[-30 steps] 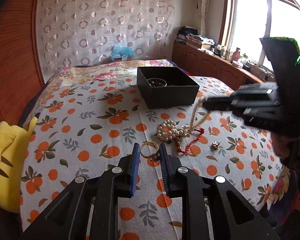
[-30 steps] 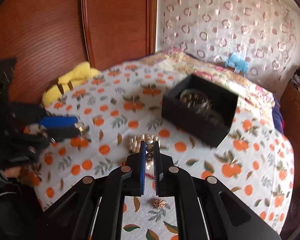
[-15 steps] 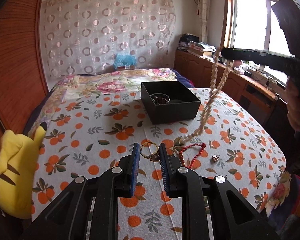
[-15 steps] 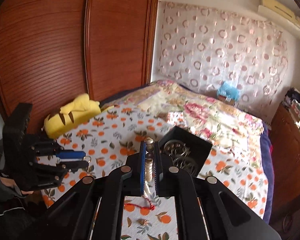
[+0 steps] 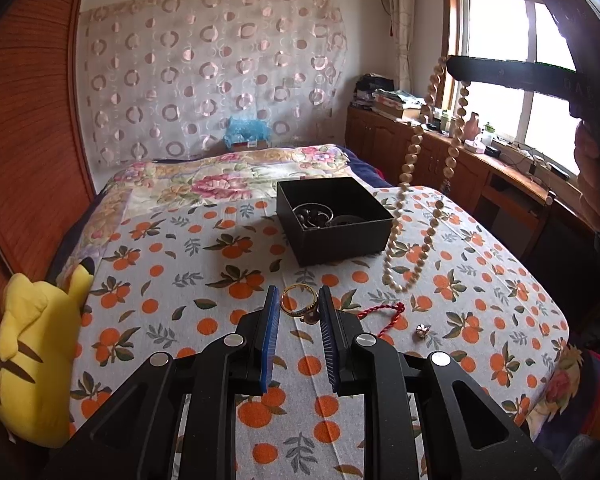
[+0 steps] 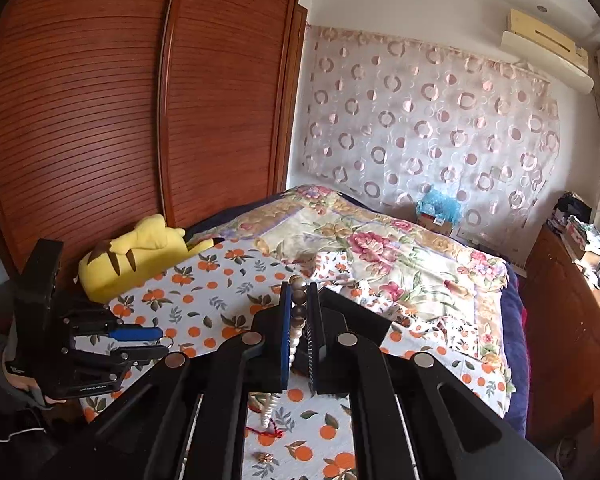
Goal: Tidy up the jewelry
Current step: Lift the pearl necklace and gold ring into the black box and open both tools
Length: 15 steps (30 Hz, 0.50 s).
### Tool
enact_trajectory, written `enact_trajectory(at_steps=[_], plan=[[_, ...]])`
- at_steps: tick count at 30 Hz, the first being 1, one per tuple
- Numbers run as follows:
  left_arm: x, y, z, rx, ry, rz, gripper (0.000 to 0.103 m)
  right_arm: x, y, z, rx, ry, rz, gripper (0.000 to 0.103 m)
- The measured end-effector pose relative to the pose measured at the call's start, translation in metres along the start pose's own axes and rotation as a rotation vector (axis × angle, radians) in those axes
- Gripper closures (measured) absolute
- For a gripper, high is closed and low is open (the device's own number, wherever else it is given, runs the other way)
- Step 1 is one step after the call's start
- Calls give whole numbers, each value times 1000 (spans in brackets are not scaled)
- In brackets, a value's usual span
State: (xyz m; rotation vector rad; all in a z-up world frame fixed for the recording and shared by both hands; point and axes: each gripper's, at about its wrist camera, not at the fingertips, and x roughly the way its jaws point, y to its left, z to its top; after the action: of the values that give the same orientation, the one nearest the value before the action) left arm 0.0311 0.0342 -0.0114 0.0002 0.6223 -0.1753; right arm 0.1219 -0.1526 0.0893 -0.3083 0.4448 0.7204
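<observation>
Nearest in the left wrist view: left gripper (image 5: 299, 307), jaws set narrow and pinching a thin gold ring with a small dark setting (image 5: 298, 303) between blue pads, held above the bed's white sheet printed with oranges and green leaves (image 5: 188, 264). Just right of it on the sheet: a twisted red cord (image 5: 382, 314) and, a little farther right, a small flower-shaped gold earring (image 5: 421, 331). At the left edge: a yellow plush toy with black stripes (image 5: 28, 364) against a reddish slatted wooden wardrobe (image 5: 24, 128). Farther back, mid-bed: an open square black box (image 5: 334, 220) with dark bracelets and other jewelry inside. Upper right, against a bright window (image 5: 512, 56): right gripper (image 5: 452, 66), jaws all but closed on a long strand of cream-coloured round beads (image 5: 406, 216) hanging in a loop, lowest beads just right of the box front, apparently clear of the sheet. Behind the box: a floral quilt (image 5: 220, 176), a blue plush object (image 5: 246, 130) and a sheer curtain patterned with pink circles (image 5: 212, 84).

In the right wrist view: the same beads (image 6: 298, 312) clamped between the blue pads, strand trailing down below the jaws.
</observation>
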Motion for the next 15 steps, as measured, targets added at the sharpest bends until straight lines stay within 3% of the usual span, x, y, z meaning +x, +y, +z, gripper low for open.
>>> enact_trajectory(at_steps=[15], plan=[[42, -1, 45, 36, -3, -15, 84, 7, -30, 17, 16, -21, -6, 95]])
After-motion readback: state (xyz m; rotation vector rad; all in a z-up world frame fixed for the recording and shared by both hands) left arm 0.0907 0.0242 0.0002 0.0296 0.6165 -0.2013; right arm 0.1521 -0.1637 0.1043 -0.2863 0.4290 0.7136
